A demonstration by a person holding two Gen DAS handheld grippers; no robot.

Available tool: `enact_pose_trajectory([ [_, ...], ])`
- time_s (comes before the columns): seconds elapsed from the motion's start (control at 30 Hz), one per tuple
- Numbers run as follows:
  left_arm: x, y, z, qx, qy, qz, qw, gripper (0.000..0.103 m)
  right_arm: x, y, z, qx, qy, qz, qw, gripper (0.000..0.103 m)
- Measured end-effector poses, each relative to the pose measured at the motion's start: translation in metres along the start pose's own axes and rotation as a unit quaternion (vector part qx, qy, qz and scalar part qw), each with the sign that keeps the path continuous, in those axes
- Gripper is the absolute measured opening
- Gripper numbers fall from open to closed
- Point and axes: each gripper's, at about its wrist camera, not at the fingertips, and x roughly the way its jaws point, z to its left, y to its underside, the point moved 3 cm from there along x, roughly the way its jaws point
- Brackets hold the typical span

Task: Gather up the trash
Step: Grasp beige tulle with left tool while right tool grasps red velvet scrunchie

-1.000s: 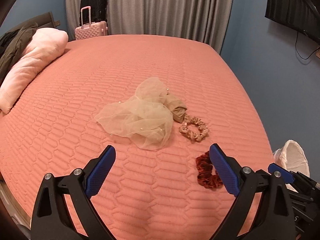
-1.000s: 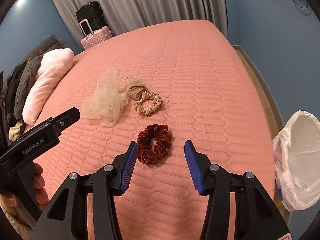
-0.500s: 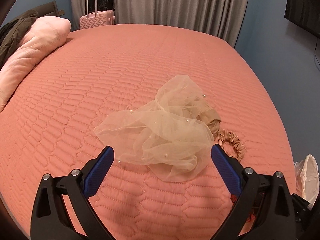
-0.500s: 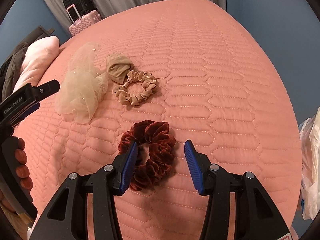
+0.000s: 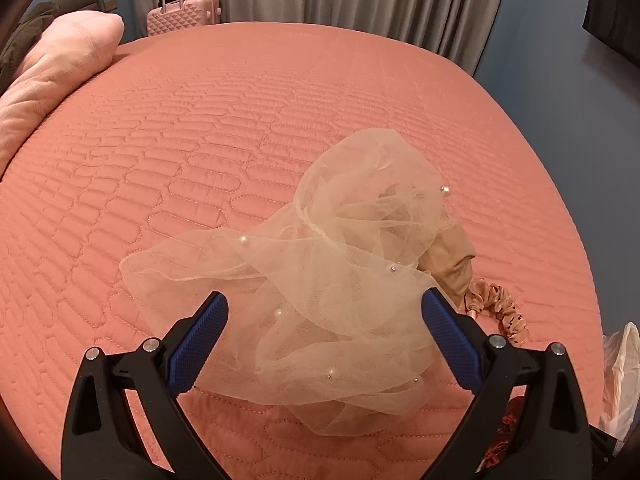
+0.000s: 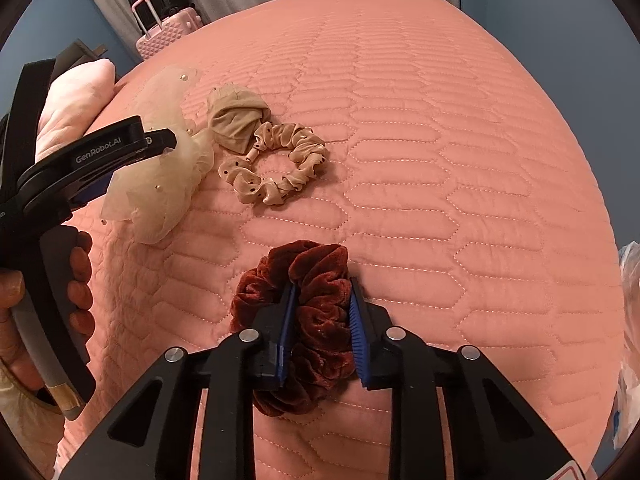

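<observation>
A dark red velvet scrunchie (image 6: 320, 276) lies on the coral quilted bed (image 6: 440, 140). My right gripper (image 6: 322, 304) straddles one side of it. Its jaws are closing, and the blue pads press into the velvet. A cream tulle piece with pearls (image 5: 352, 240) lies crumpled further left. My left gripper (image 5: 324, 304) hovers open just above it, with the tulle between its blue fingers and apart from them. Beside the tulle lie a tan fabric bundle (image 6: 238, 122) and a beige dotted scrunchie (image 6: 276, 172).
A white plastic bag (image 5: 620, 380) hangs off the bed's right edge. A pink pillow (image 5: 52, 80) lies at the far left. A pink suitcase (image 5: 184, 16) and grey curtains stand behind the bed. A hand (image 6: 76, 280) holds the left gripper's handle.
Both grippers came down closer to the bed. The right jaws narrowed from wide open onto the red scrunchie. The left gripper moved over the tulle and stayed open.
</observation>
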Motion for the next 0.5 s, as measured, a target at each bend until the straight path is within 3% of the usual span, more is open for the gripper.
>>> enact_pose_trajectory([
  [0.17,0.01,0.005,0.006,-0.021,0.022,0.02,0.9994,0.071,-0.003,0.001,0.0,0.006,-0.004,-0.002,1.0,0.02],
  [0.27,0.01,0.011,0.007,-0.028,0.032,0.027,0.9987,0.04,-0.006,0.002,0.001,0.006,-0.006,-0.004,1.0,0.018],
  [0.37,0.0,0.016,0.006,-0.026,0.037,0.027,0.9986,0.02,-0.016,0.001,0.004,0.004,-0.008,-0.012,1.0,0.017],
  [0.5,-0.024,0.015,-0.003,-0.022,0.044,0.009,0.9988,0.011,-0.037,0.0,0.01,0.002,-0.014,-0.028,1.0,0.017],
])
